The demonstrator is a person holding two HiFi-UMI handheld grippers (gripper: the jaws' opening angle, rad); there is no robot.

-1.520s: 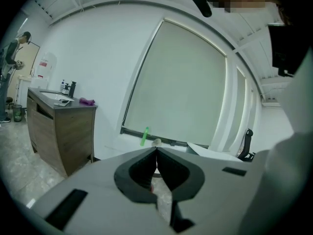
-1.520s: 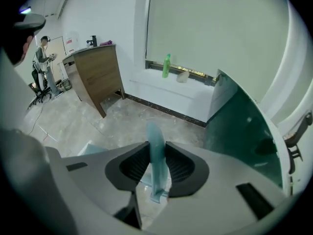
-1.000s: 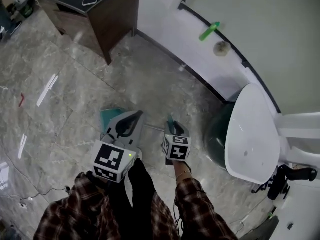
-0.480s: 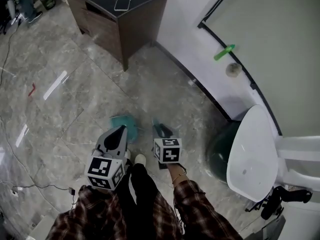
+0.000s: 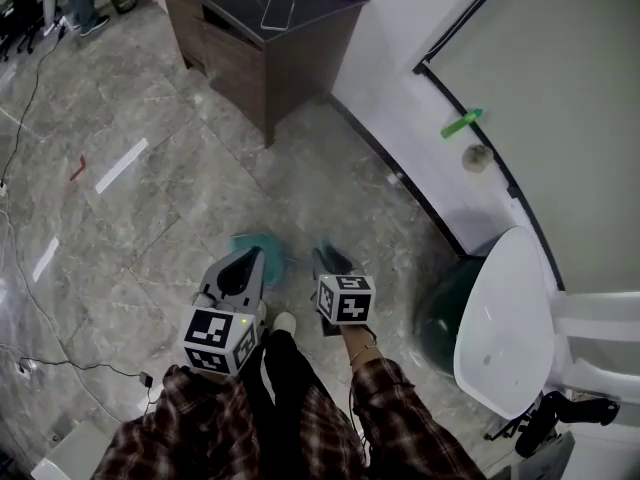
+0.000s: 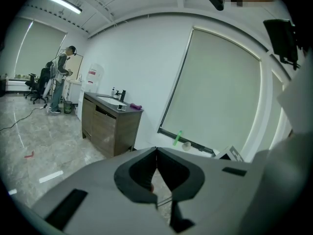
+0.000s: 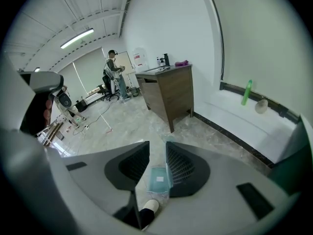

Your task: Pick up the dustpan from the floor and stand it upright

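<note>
The teal dustpan (image 5: 268, 250) lies flat on the grey marble floor, just ahead of the person's feet. In the right gripper view the dustpan (image 7: 159, 178) shows through the gap between the jaws, well below them and untouched. My right gripper (image 7: 157, 143) is open and empty, hanging above the floor right of the pan (image 5: 327, 258). My left gripper (image 5: 248, 260) hovers at the pan's left side; in its own view the left gripper (image 6: 156, 150) has its jaws meeting at the tips, shut on nothing.
A brown cabinet (image 5: 270, 38) stands at the back. Along the right wall are a ledge with a green bottle (image 5: 461, 124), a dark green bin (image 5: 440, 303) and a white chair (image 5: 505, 308). Cables (image 5: 60, 358) trail at left. The person's shoe (image 5: 283, 321) is near the pan.
Both grippers have drawn back from over the dustpan along with the person. The pan still lies on the floor, now showing between the two gripper tips instead of under them.
</note>
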